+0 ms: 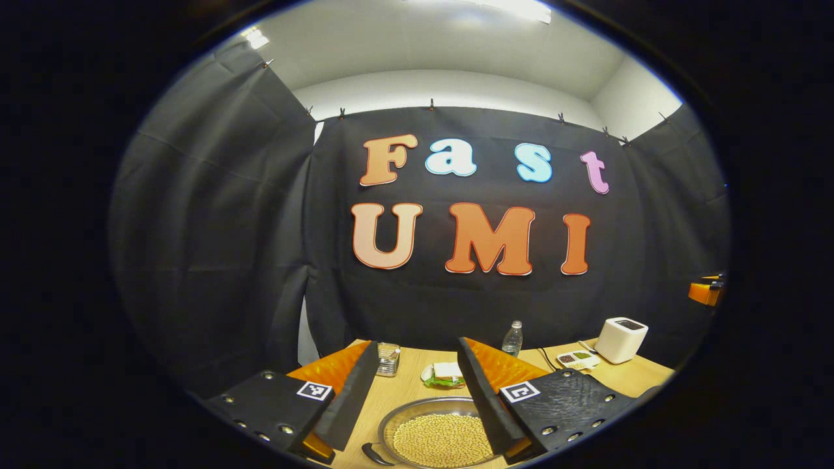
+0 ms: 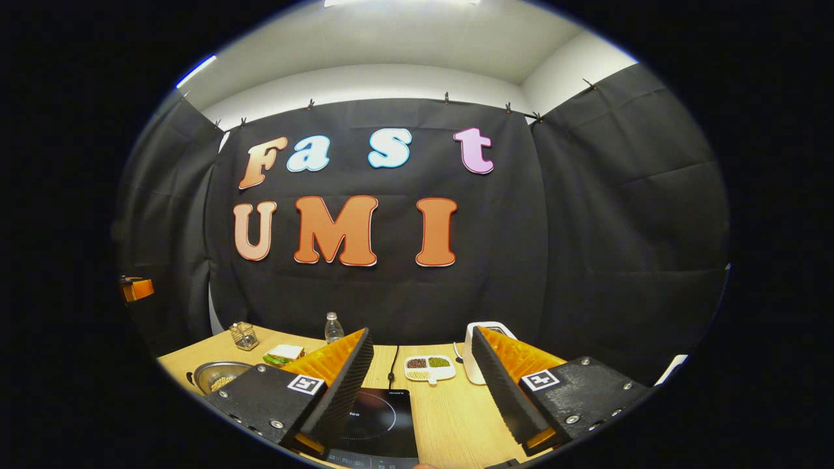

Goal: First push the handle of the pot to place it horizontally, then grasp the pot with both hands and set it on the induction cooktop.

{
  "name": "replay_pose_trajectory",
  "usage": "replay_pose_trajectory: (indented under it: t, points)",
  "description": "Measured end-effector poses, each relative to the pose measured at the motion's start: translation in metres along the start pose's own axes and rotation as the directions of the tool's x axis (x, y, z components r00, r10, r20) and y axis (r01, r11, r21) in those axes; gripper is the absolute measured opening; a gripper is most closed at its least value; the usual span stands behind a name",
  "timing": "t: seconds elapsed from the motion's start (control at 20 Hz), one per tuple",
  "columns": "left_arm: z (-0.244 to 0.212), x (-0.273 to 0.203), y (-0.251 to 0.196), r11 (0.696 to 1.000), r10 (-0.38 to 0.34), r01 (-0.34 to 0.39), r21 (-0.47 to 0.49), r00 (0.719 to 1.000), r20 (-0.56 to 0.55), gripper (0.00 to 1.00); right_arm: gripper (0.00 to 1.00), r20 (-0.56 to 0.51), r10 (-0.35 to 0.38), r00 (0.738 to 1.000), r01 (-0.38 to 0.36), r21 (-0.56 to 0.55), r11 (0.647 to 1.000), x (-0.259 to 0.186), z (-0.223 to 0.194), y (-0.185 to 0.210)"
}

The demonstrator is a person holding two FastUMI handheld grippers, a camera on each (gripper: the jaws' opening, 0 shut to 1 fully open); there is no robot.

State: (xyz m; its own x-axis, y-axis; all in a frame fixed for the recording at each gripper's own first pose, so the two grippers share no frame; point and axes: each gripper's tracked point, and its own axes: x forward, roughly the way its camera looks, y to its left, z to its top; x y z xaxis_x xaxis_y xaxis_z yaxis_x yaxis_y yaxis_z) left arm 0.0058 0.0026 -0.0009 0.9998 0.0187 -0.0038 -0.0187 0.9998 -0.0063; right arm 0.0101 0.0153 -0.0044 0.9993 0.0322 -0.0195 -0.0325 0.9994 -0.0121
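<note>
While the round steel pot point(image 1: 438, 435) heaped with pale beans is sitting untouched on the wooden table point(image 1: 404, 384), the left gripper point(image 1: 417, 397) is hovering over it, fingers spread wide and empty, seemingly lining up. The right gripper point(image 2: 422, 384) is waiting, equally open, above the black glass induction cooktop point(image 2: 381, 420).

the left gripper view looks forward over the near edge of the table point(image 1: 404, 391) toward the black back wall, sitting close above the pot point(image 1: 438, 436) of yellow beans that lies between its own fingers point(image 1: 348, 397) at the bottom. the right gripper view faces the same wall from farther right, close above the induction cooktop point(image 2: 381, 420), with the pot point(image 2: 218, 376) off at its lower left. both views share the back of the table: the water bottle point(image 1: 513, 339), the sandwich point(image 1: 445, 374), the white appliance point(image 1: 621, 339) and the small dish of beans point(image 1: 576, 359).
</note>
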Motion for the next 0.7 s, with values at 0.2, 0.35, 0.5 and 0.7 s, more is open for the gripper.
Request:
replay_pose_trajectory:
  t: [0.2, 0.35, 0.5, 0.7]
  points:
    - [-0.005, -0.002, 0.0, 1.0, 0.002, -0.002, 0.009, 1.0, -0.025, 0.78, 0.94, -0.002, -0.004, 1.0, 0.004, 0.01, 1.0, 0.001, 0.0, -0.001]
    - [-0.012, -0.002, 0.001, 0.999, -0.037, 0.036, -0.009, 0.999, -0.031, 0.6, 0.94, -0.002, -0.001, 1.0, 0.001, 0.005, 1.0, 0.0, 0.0, 0.0]
    - [-0.018, -0.011, -0.005, 0.996, -0.082, 0.081, -0.026, 0.996, -0.032, 0.33, 0.94, -0.009, 0.001, 1.0, -0.001, 0.005, 1.0, -0.001, -0.004, 0.001]
    - [-0.022, -0.014, 0.002, 0.996, -0.082, 0.081, -0.04, 0.996, -0.028, 0.0, 0.94, -0.02, 0.008, 1.0, -0.008, 0.012, 1.0, -0.001, -0.009, 0.002]
